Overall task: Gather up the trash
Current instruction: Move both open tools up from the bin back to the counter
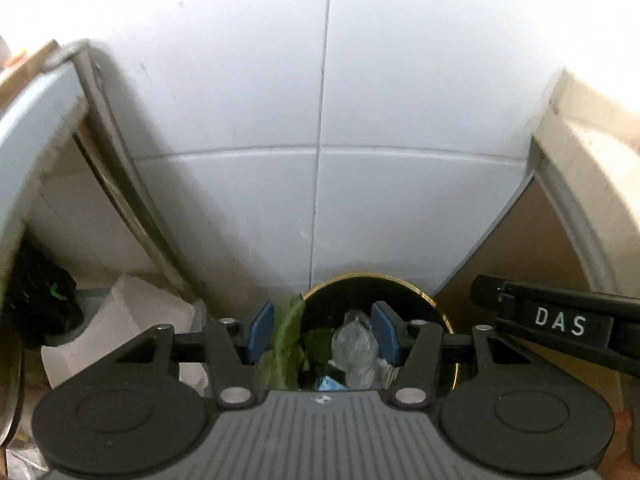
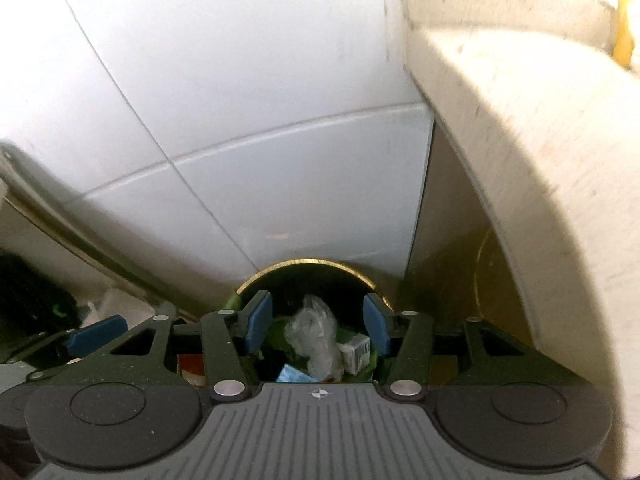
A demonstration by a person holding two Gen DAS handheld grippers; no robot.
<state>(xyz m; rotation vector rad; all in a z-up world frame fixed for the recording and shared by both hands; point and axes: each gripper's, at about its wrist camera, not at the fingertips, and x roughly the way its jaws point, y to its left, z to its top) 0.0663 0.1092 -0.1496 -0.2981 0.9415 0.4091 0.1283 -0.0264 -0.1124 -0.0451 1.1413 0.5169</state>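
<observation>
A black trash bin with a gold rim stands against the white tiled wall. Inside lie a crumpled clear plastic wrapper, a green bag liner, a small white box and a blue scrap. My left gripper is open and empty, hovering over the bin's left side. My right gripper is open and empty above the bin's mouth. A blue fingertip of the left gripper shows at the left of the right wrist view.
A beige counter edge curves down the right. A brown cabinet side stands right of the bin. A white container and a dark object sit at the left, under a metal-framed panel.
</observation>
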